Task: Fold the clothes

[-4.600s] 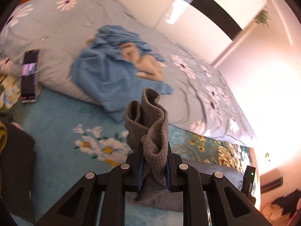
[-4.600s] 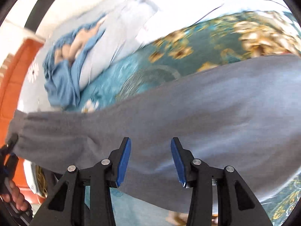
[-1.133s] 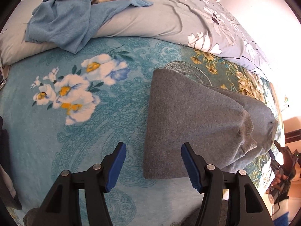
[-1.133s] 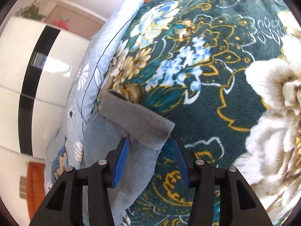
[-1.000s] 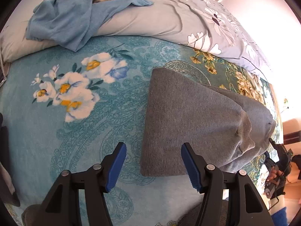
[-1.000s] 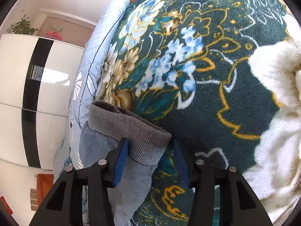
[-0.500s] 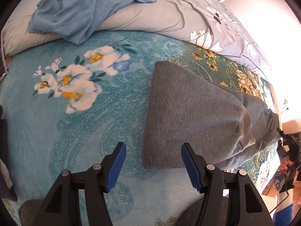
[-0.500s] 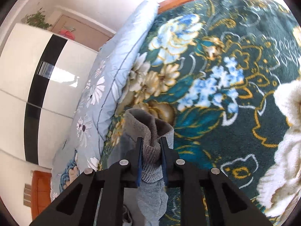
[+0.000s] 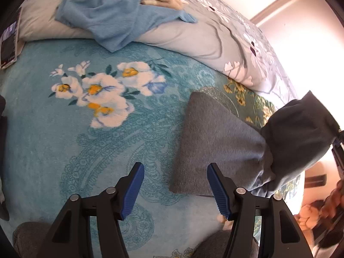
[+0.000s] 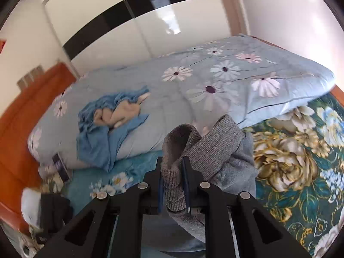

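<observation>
The left gripper (image 9: pixel 175 190) is angled steeply down toward the teal floral blanket (image 9: pixel 64 142), its two blue-padded fingers (image 9: pixel 131 190) spread wide with nothing between them. The near corner of the grey garment (image 9: pixel 215 142) lies flat on the blanket just ahead of the right-hand finger and slightly outboard of it; whether that finger touches the cloth cannot be determined. Further to the right of this gripper, the far end of the garment is raised off the blanket and appears as a dark hanging fold. The right gripper (image 10: pixel 173 185) points downward at a shallower angle, toward the bed and the wardrobe (image 10: pixel 133 21) beyond. Its jaws are pinched on the ribbed hem of the grey garment, which bunches upward ahead of the fingertips and hangs below the tool. Ahead and to the left of both grippers, a crumpled blue garment (image 10: pixel 96 133) lies on the pale blue daisy-print duvet (image 10: pixel 215 79) with a beige item (image 10: pixel 120 112) on top of it. A phone (image 10: pixel 60 167) rests at the duvet's edge, far to the left of each gripper. A hand (image 9: pixel 331 202) shows, blurred, at the right margin of the left wrist view.
</observation>
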`<state>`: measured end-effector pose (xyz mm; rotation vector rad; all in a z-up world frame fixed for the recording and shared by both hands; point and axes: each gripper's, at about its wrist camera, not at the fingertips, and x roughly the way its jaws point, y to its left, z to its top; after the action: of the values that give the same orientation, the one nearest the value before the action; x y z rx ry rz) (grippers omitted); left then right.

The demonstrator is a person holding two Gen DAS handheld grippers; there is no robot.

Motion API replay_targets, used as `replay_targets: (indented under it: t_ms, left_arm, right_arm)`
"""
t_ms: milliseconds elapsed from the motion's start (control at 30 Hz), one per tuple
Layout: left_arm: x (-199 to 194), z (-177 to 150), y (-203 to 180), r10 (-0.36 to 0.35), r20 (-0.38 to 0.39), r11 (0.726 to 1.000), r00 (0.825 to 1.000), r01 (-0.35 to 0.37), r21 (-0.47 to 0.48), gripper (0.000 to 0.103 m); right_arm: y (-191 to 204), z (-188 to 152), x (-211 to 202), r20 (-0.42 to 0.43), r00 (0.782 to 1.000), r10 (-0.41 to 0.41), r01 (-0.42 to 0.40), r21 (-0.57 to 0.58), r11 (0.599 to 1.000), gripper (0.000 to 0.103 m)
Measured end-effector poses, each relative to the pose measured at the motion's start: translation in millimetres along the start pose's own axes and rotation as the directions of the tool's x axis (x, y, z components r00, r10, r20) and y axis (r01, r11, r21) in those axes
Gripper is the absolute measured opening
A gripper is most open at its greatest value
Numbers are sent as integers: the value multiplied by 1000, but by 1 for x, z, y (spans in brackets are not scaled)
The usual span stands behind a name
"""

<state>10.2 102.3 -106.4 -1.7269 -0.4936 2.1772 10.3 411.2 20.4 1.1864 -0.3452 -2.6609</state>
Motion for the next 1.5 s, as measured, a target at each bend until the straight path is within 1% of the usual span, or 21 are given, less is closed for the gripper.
replay_targets:
  t_ms: [100, 200, 300, 333, 400, 467, 567, 600, 633, 700, 767, 867, 967, 1033, 1100, 1233, 1300, 1367, 1433, 1467, 1500]
  left_arm:
    - [-5, 3, 10, -16, 6, 999, 1000, 17, -35, 65]
    - [-6, 3, 17, -33, 3, 998, 999, 33, -60, 66]
    - [-3, 2, 22, -54, -8, 995, 999, 53, -81, 66]
    - [-1, 1, 22, -65, -13, 994, 998, 63, -87, 66]
    - [3, 0, 22, -83, -26, 992, 996, 80, -96, 66]
    - [8, 0, 18, -109, -40, 990, 993, 105, -93, 66]
    - [16, 2, 6, -159, -61, 986, 985, 155, -70, 66]
    - [19, 3, 1, -179, -70, 983, 981, 175, -55, 66]
    - [23, 6, -5, -196, -81, 980, 977, 194, -40, 66]
    - [33, 11, -20, -221, -99, 975, 970, 222, -2, 66]
    - [44, 15, -35, -240, -116, 968, 964, 246, 42, 66]
    - [66, 19, -57, -256, -171, 957, 951, 274, 93, 66]
    - [87, 16, -70, -231, -252, 956, 940, 268, 124, 64]
    - [86, 10, -74, -234, -246, 951, 941, 274, 140, 64]
    - [78, 7, -77, -241, -214, 949, 947, 276, 154, 56]
    - [66, 6, -88, -276, -220, 922, 936, 322, 214, 54]
    - [65, 10, -94, -265, -221, 916, 939, 316, 246, 52]
    - [63, 15, -97, -292, -215, 909, 932, 341, 239, 52]
    - [70, 24, -98, -294, -220, 912, 930, 342, 226, 52]
    - [73, 28, -99, -293, -223, 914, 930, 340, 220, 55]
    - [77, 33, -99, -291, -227, 916, 929, 339, 213, 55]
  right_arm:
    - [48, -30, 37, -101, 995, -4, -11, -147, 989, 16]
    - [70, -63, 69, -209, 977, -36, -14, -230, 973, 16]
    - [72, -87, 91, -299, 953, -55, -19, -240, 971, 17]
    - [72, -92, 94, -316, 947, -52, -25, -234, 972, 20]
    - [71, -97, 100, -356, 934, -31, -49, -212, 976, 22]
    - [71, -99, 103, -394, 919, 15, -99, -195, 976, 23]
    - [69, -96, 91, -403, 911, 82, -168, -182, 969, 24]
    - [62, -93, 83, -384, 919, 87, -165, -173, 971, 26]
    - [55, -89, 75, -364, 927, 89, -158, -164, 974, 31]
    - [30, -81, 62, -321, 945, 63, -108, -125, 986, 32]
    - [1, -75, 53, -300, 953, 38, -61, -65, 996, 32]
    - [-39, -72, 43, -285, 958, -8, 12, 15, 1000, 32]
    - [-70, -73, 36, -288, 957, -42, 69, 84, 994, 32]
    - [-85, -78, 35, -293, 955, -50, 90, 124, 988, 32]
    - [-98, -82, 34, -298, 953, -57, 107, 154, 982, 32]
    - [-109, -92, 38, -305, 951, -42, 107, 200, 974, 32]
    - [-112, -93, 38, -301, 953, -29, 99, 219, 971, 32]
    - [-111, -95, 39, -297, 955, -27, 97, 222, 970, 32]
    - [-111, -95, 40, -295, 955, -23, 91, 221, 971, 32]
    - [-111, -95, 41, -295, 955, -22, 91, 222, 971, 32]
    - [-112, -94, 42, -296, 955, -22, 92, 226, 970, 32]
